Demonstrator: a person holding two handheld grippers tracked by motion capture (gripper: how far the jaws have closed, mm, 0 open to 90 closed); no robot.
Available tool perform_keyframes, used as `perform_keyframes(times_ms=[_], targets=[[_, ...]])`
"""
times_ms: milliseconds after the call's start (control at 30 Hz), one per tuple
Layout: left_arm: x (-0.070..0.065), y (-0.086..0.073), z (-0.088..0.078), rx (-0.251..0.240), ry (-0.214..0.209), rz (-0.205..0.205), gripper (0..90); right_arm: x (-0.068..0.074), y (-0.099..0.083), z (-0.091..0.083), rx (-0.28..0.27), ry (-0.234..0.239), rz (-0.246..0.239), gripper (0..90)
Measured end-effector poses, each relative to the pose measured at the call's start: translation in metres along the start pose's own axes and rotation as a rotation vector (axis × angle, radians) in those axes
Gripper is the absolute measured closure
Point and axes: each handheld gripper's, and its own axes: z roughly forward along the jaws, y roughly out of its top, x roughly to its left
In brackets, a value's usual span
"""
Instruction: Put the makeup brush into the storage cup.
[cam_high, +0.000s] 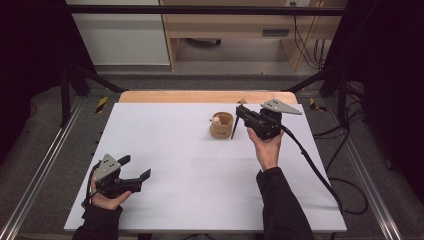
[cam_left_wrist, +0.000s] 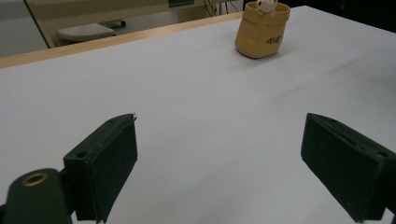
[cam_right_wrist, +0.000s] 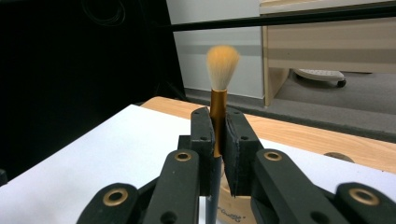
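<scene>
A tan round holder (cam_high: 221, 126) stands on the white table (cam_high: 190, 165), right of centre toward the back, with a small white object (cam_high: 216, 120) poking out of its top. My right gripper (cam_high: 243, 114) is just right of the holder, shut on a brush (cam_high: 235, 126). The brush is nearly upright, its pale bristles on top and its dark handle hanging below the jaws. In the right gripper view the jaws (cam_right_wrist: 217, 135) clamp the brush's gold ferrule (cam_right_wrist: 217, 109), and the holder's rim (cam_right_wrist: 233, 211) lies just beneath. My left gripper (cam_high: 137, 167) rests open at the near left, nothing between its jaws.
The left gripper view looks across bare tabletop past the left gripper (cam_left_wrist: 222, 128) to the holder (cam_left_wrist: 261, 35) far off. A wooden strip (cam_high: 207, 96) edges the table's back. Black frame posts (cam_high: 67, 90) and cables (cam_high: 320, 170) flank the table.
</scene>
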Motion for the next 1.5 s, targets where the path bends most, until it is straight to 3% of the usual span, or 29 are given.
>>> perform_keyframes(times_ms=[167,567,933,1500], targets=[[-0.001,0.000,0.001,-0.001,-0.007,0.000,10.4,-0.003,0.001,0.007,-0.019,-0.033,-0.008,83.6],[-0.001,0.000,0.003,0.002,-0.026,-0.005,10.4,-0.012,0.008,0.025,-0.009,-0.058,0.000,83.5],[-0.001,0.001,0.003,-0.004,-0.033,-0.009,10.5,-0.010,0.013,0.043,-0.013,-0.090,-0.011,83.6],[-0.004,0.003,0.005,-0.006,-0.047,0.001,10.4,-0.022,0.015,0.067,-0.023,-0.145,0.014,83.6]])
